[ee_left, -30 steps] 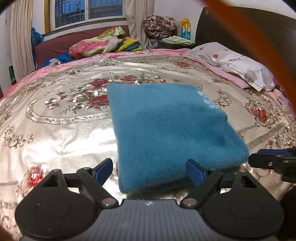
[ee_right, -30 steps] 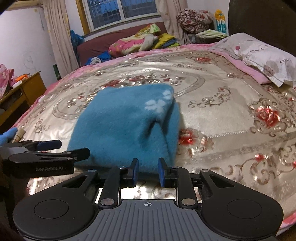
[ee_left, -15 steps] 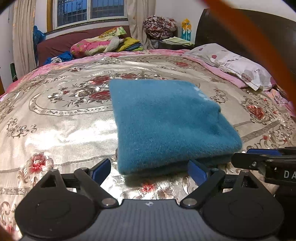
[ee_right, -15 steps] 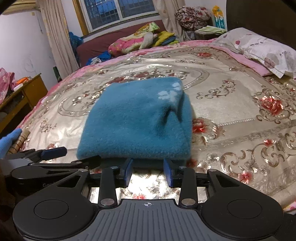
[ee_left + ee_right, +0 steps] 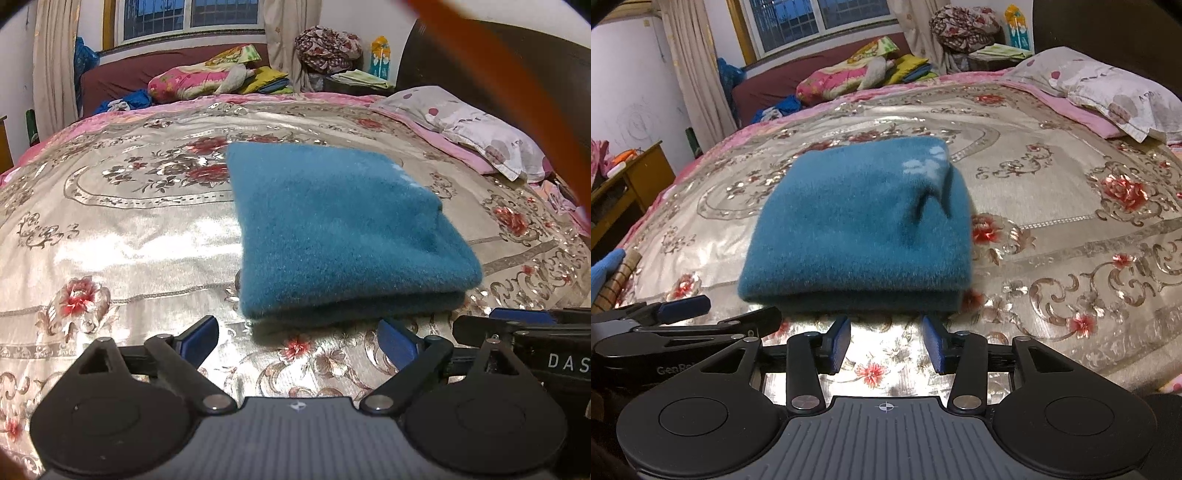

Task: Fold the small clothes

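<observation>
Both grippers, left (image 5: 297,338) and right (image 5: 886,345), sit released near the folded blue cloth (image 5: 332,229) (fluffy, thick); a careless nudge could undo its layers.

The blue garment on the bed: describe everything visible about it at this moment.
The blue garment is a fuzzy, fleece-like teal piece folded into a thick, roughly rectangular stack, with layered edges showing along its near side. Pale paw-like prints mark its far right corner. It lies flat on the shiny floral bedspread. Neither the left gripper nor the right gripper touches it; both sit open just short of its near edge.
</observation>
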{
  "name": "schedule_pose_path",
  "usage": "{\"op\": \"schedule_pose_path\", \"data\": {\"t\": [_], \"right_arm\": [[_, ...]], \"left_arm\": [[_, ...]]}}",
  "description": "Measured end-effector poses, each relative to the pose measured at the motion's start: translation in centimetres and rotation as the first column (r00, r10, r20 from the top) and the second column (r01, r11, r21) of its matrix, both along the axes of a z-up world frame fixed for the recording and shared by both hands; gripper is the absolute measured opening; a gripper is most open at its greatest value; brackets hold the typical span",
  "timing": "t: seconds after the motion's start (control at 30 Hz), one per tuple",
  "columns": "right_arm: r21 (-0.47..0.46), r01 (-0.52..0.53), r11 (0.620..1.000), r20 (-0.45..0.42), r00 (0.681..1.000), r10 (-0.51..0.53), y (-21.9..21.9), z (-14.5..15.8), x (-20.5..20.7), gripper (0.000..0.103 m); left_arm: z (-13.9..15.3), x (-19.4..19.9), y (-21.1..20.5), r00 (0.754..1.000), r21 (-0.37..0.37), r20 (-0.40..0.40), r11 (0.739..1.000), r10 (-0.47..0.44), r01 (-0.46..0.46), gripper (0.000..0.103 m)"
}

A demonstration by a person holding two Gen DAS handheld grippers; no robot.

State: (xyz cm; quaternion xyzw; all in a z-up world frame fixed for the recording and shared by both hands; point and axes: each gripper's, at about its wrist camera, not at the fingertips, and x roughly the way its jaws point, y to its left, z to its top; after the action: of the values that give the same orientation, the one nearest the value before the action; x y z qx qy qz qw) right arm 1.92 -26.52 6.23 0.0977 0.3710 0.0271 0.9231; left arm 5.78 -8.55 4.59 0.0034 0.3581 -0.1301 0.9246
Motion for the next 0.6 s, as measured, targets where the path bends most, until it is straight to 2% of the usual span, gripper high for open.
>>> {"op": "schedule_pose_path", "data": {"t": [0.6], "right_arm": [[0.018,0.016,1.000,-0.021,1.000,-0.016,0.03,-0.92,-0.55,0.045]], "left_arm": [[-0.32,-0.39,-0.73,1.000,0.038,-0.019,0.999,0.002,-0.001,0.100]]}}
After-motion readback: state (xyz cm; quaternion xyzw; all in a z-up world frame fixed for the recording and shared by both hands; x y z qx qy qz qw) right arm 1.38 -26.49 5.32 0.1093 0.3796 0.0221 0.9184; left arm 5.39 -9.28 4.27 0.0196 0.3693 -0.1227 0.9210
